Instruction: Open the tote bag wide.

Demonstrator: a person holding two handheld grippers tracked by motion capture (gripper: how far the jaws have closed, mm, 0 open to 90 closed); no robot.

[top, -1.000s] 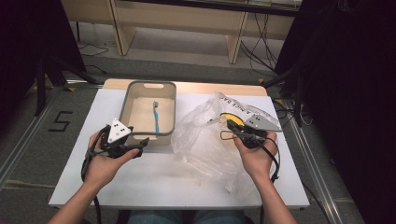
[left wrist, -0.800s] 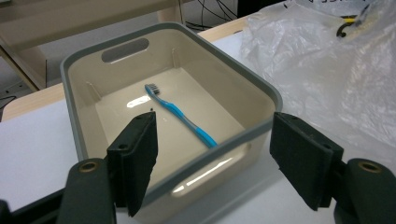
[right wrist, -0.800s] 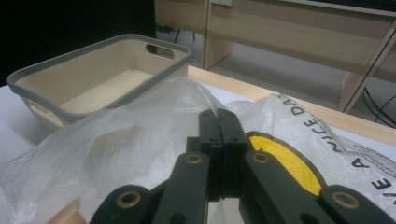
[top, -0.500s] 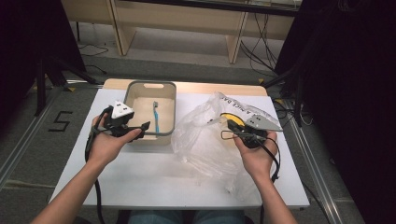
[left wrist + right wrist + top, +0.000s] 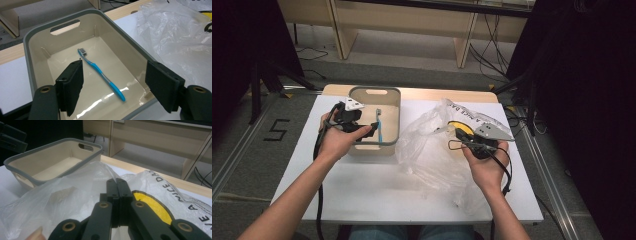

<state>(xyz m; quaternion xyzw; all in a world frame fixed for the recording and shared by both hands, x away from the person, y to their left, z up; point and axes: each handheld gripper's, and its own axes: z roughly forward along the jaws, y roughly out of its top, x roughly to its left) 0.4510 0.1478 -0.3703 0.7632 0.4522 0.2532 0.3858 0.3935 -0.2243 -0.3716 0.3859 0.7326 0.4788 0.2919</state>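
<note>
L hand-held gripper (image 5: 364, 131) hangs over the near-left part of the tub (image 5: 388, 92), jaws spread wide w/ nothing between them; in the left gripper view its two black pads (image 5: 72, 83) stand apart above the tub floor, not touching it as far as can be told. The toothbrush (image 5: 101, 74), blue handle w/ bristle head pointing toward the tub's far wall w/ the handle slot, lies flat on the tub bottom, diagonal, between the two pads in that view but below them. Tub is beige w/ grey rim and sits on the white counter (image 5: 362, 185) toward its far edge, left of centre. R hand-held gripper (image 5: 452, 131) is clenched, jaws pressed together on a fold of the clear plastic bag (image 5: 432, 155); in the right gripper view the film rises right at the closed jaw tips. Bag lies crumpled on the counter just right of the tub, reaching toward the near edge, w/ a yellow round print (image 5: 152, 206) and black lettering on its far-right part. R hand (image 5: 484, 165) holds its gripper nr the counter's right edge; L hand (image 5: 334, 142) grips its own by the tub's left wall. Black cables trail from both toward the near edge.
</note>
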